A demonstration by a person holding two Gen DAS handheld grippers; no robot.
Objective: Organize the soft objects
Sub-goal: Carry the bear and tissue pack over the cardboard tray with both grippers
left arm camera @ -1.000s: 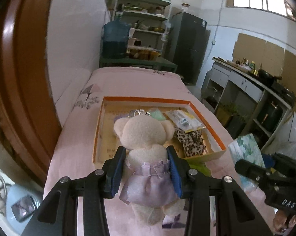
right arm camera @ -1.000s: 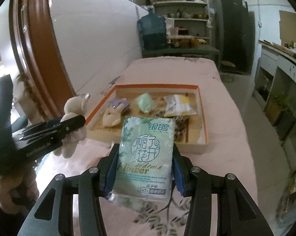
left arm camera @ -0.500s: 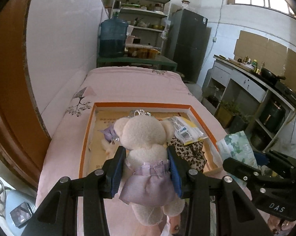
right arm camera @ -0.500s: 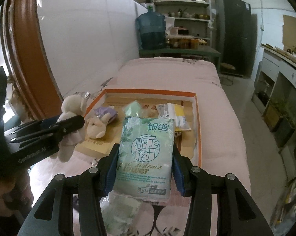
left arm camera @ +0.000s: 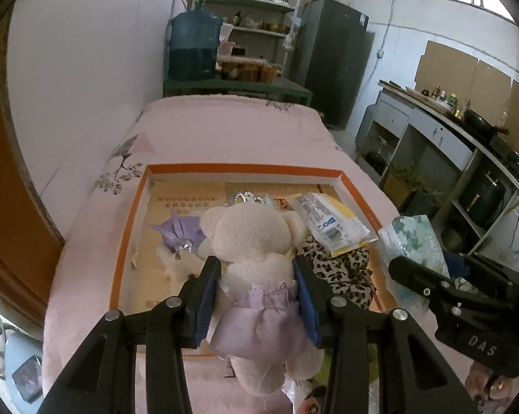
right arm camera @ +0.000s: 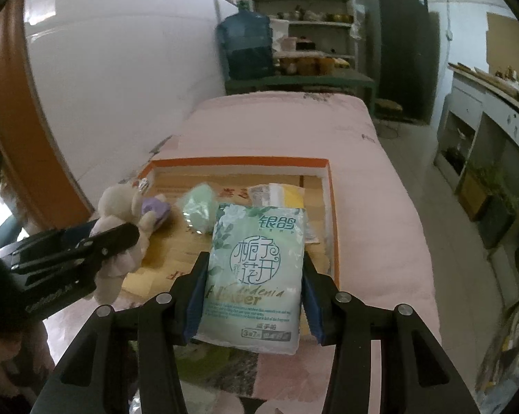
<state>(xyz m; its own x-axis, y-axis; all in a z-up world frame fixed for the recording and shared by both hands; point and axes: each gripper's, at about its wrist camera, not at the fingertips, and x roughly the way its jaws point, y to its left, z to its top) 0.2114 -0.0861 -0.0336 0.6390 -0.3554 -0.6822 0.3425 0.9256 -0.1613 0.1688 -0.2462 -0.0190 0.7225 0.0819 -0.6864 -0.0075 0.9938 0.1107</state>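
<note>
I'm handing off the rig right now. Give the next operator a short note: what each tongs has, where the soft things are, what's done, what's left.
Left tongs: shut on the teddy bear, held above the near left part of the tray.
Right tongs: shut on the tissue pack, held over the tray's near edge.
Already in the tray: purple-dressed plush, green pouch, yellow packet, leopard cloth.
Left to do: set the bear and the tissue pack down in the tray and release. More items seem to lie on the bed under the tongs, but I cannot tell what they are.
</note>
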